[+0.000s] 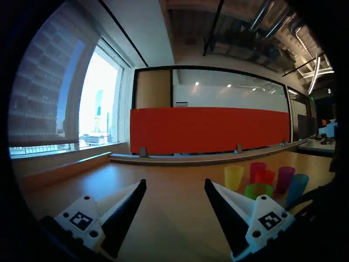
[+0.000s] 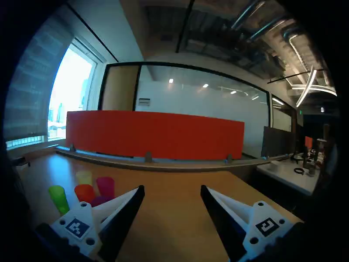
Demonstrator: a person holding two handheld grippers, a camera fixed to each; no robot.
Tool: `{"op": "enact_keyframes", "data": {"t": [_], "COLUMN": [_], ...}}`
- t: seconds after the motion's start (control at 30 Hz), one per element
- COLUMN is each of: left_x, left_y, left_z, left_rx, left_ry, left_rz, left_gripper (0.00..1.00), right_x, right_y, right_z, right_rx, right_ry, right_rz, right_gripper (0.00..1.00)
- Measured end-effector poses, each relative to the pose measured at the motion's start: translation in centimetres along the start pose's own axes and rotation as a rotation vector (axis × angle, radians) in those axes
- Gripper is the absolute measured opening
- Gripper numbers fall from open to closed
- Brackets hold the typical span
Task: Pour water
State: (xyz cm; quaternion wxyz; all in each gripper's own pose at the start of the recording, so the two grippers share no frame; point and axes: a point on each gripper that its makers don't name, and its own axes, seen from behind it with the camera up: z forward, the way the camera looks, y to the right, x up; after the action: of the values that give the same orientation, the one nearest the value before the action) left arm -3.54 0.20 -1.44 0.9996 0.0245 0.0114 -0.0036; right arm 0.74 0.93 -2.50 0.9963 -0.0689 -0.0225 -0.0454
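On the wooden surface [image 1: 174,227], a cluster of coloured plastic cups [image 1: 257,172] stands upright ahead and to the right of the left hand-held gripper [image 1: 174,181], whose two fingers are spread wide and grip nothing. In the right gripper view the cups [image 2: 84,192] sit low on the left, partly behind one finger of the right hand-held gripper [image 2: 171,187], which is likewise spread apart and empty. A long red partition [image 1: 209,129] runs along the far edge of the surface, with a bright window [image 1: 98,105] off to its left
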Motion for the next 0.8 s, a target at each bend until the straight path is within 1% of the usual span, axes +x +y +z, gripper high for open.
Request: {"op": "enact_keyframes", "data": {"t": [0.1,0.4,0.8], "left_x": [-0.05,-0.76,-1.00], "left_y": [-0.14,-0.27,-0.12], "left_z": [0.06,0.36,0.33], "left_rx": [0.001,0.002,-0.005], "left_ry": [-0.002,-0.038,-0.040], "left_rz": [-0.005,-0.002,-0.002], "left_gripper": [0.99,0.99,0.99], "right_x": [-0.03,0.05,0.61], "right_y": [-0.03,-0.20,-0.04], "right_z": [-0.01,-0.12,-0.58], "right_rx": [0.002,0.007,0.008], "right_ry": [0.001,0.001,0.011], "right_rz": [0.003,0.002,0.005], "right_gripper": [0.99,0.99,0.99]}}
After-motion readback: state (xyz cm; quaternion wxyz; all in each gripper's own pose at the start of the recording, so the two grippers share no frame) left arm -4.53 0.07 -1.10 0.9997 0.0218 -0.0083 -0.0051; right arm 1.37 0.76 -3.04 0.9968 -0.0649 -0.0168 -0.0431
